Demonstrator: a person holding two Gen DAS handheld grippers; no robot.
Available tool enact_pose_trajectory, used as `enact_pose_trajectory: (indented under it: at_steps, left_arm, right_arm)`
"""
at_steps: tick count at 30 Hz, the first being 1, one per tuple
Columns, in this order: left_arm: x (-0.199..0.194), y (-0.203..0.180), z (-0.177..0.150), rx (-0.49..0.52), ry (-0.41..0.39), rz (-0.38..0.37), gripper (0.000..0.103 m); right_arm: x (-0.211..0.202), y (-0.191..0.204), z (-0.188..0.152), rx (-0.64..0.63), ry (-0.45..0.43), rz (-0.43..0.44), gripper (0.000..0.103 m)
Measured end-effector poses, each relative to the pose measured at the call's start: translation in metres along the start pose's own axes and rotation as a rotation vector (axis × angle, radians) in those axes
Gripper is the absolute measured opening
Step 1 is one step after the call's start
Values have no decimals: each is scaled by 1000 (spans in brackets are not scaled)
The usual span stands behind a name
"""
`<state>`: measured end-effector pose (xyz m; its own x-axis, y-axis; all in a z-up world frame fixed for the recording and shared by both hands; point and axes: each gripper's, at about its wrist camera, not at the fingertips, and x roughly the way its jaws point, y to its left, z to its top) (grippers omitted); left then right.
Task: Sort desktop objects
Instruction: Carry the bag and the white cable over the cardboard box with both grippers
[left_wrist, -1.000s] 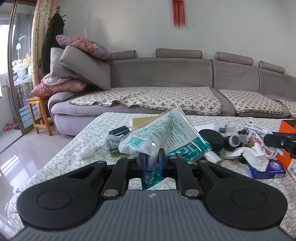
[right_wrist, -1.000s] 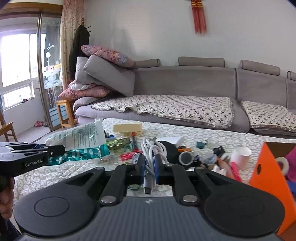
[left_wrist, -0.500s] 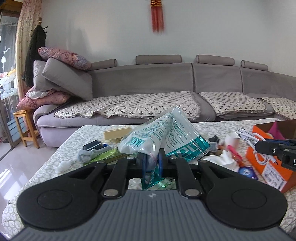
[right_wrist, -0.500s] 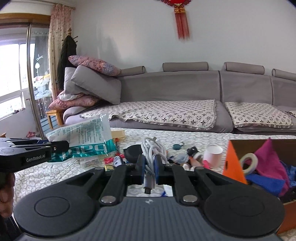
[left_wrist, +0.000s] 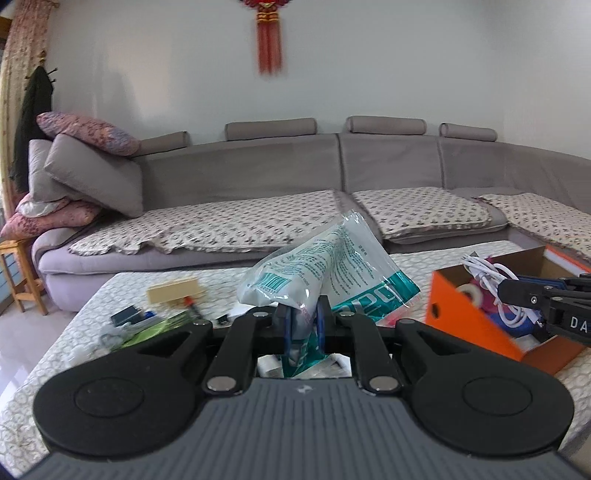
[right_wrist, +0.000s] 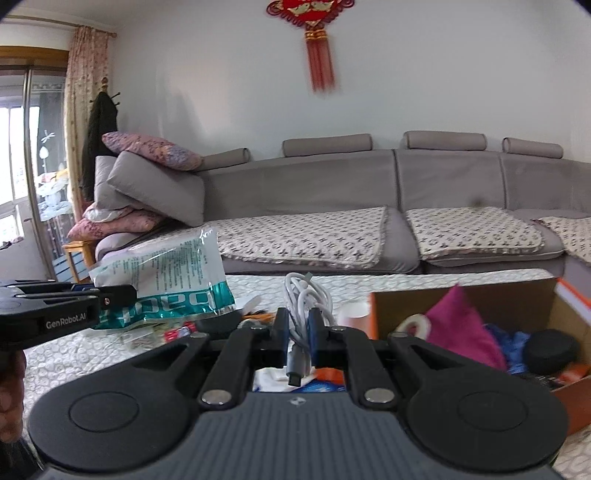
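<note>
Since a second ago both grippers have swung toward the right of the table, so the orange cardboard box (left_wrist: 476, 314), then only a sliver at the right edge of the left wrist view, now fills that side, and in the right wrist view its open inside lies just beyond the fingers. The left gripper (left_wrist: 303, 314) has its jaws nearly together, pinched on the bottom corner of a crumpled plastic packet (left_wrist: 325, 273) printed in white and teal, which stands up above the fingers, clear of the patterned tablecloth (left_wrist: 74, 354). The right gripper (right_wrist: 297, 325) is likewise almost closed, clamped on a coiled white charging cable (right_wrist: 308, 295) whose loops rise above the pads while a grey plug hangs below them. In the left wrist view that cable sits over the near left part of the box. Inside the box lie a magenta cloth (right_wrist: 458, 328), a roll of tape (right_wrist: 415, 323), something blue and a round black object (right_wrist: 550, 350). Left on the table are a beige block (left_wrist: 173, 293), a green flat item and small clutter. A grey sofa (right_wrist: 332, 192) runs along the far wall.
</note>
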<state>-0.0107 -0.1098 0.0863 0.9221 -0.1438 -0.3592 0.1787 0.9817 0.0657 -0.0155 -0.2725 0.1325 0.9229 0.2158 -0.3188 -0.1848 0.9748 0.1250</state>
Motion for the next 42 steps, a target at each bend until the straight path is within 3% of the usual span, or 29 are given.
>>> enact_pose_trajectory:
  at_steps: [18, 31, 42]
  left_arm:
    - [18, -50, 20, 15, 8, -88, 15]
    - [38, -98, 29, 11, 44, -87, 15]
    - [57, -117, 24, 12, 98, -72, 15]
  right_arm:
    - [-11, -61, 6, 22, 12, -152, 9]
    - [-8, -109, 18, 52, 44, -249, 9]
    - [7, -161, 18, 123, 80, -268, 9]
